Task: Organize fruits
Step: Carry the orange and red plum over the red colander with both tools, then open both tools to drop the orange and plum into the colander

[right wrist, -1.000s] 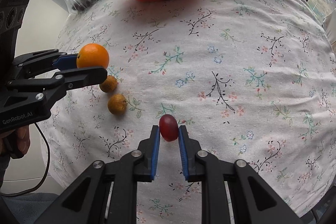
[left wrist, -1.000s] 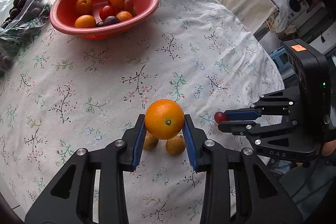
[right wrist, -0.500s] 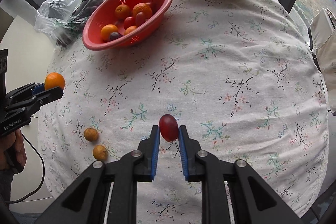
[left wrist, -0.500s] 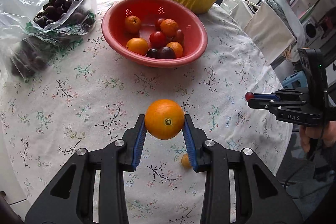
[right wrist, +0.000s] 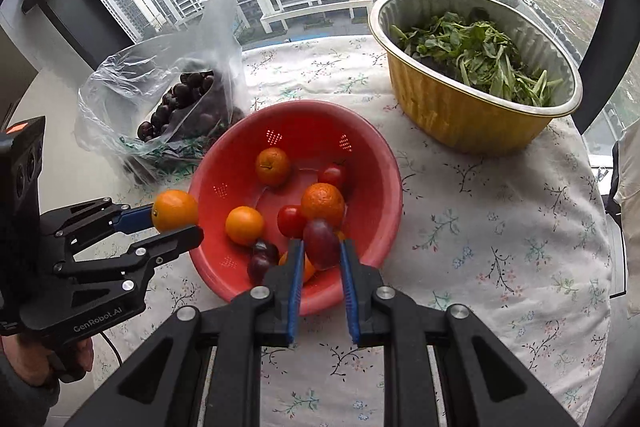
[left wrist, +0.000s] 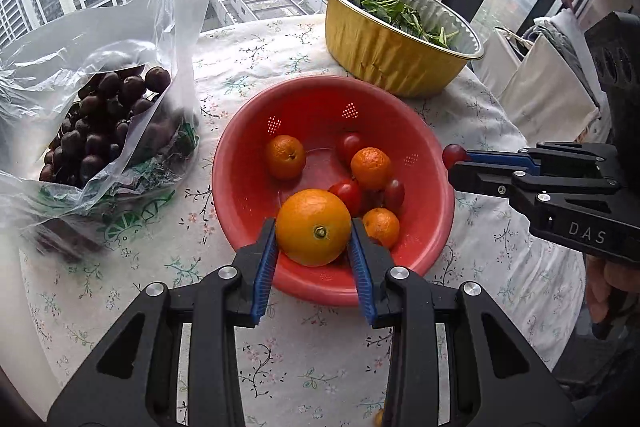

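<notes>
My left gripper [left wrist: 314,227] is shut on a large orange [left wrist: 313,227] and holds it over the near rim of the red colander [left wrist: 236,163]. In the right wrist view the same gripper [right wrist: 176,217] sits at the colander's left edge with the orange [right wrist: 175,209]. My right gripper [right wrist: 321,245] is shut on a dark red grape [right wrist: 321,243] above the colander's [right wrist: 376,163] near side. It also shows in the left wrist view as the right gripper [left wrist: 456,161] with the grape [left wrist: 452,154] at the colander's right rim. Several oranges and red fruits lie inside.
A gold foil bowl [right wrist: 452,115] of green leaves stands behind the colander on the right. A clear plastic bag [left wrist: 100,115] of dark fruit lies to the left. The round table wears a floral cloth [right wrist: 480,227]. A window with towers is behind.
Both grippers have travelled across the table from its near edge to the red colander, carrying the orange and the grape. The small fruits on the cloth have dropped out of sight.
</notes>
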The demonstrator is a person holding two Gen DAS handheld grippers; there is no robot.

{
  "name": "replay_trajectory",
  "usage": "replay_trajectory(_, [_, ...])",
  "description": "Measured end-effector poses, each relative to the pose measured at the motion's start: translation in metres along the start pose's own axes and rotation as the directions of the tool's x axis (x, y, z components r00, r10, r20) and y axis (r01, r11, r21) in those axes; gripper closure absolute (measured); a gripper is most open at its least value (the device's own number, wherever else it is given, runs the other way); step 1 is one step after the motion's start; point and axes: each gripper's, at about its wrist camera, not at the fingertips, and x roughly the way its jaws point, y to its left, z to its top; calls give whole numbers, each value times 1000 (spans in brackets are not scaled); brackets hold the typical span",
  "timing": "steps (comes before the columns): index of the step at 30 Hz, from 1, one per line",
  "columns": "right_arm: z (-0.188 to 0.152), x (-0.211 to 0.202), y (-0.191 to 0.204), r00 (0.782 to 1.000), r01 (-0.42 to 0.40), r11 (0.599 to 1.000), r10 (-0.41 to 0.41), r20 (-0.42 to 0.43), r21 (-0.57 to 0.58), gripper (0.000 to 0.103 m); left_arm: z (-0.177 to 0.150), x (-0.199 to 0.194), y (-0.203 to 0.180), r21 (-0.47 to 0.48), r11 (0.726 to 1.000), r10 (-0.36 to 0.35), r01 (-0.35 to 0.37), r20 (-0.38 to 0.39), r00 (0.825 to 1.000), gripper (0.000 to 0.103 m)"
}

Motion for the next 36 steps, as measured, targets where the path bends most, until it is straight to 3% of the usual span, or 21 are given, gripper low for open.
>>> replay_trajectory(5, [20,23,6,999,-19,1000,18,-28,-18,83,21,30,6,-3,1000,10,-10,-27,1000,70])
replay_trajectory(15, [23,54,11,997,-17,999,13,-79,-42,83,22,71,8,-10,1000,5,-6,-78,997,70])
replay_trajectory(28, [24,63,15,995,24,996,-32,-91,-87,82,18,80,4,-12,1000,22,-23,-85,996,70])
replay_trajectory(36, [25,64,18,995,37,995,-46,-88,-93,82,16,71,7,-23,999,35,-37,-73,997,59])
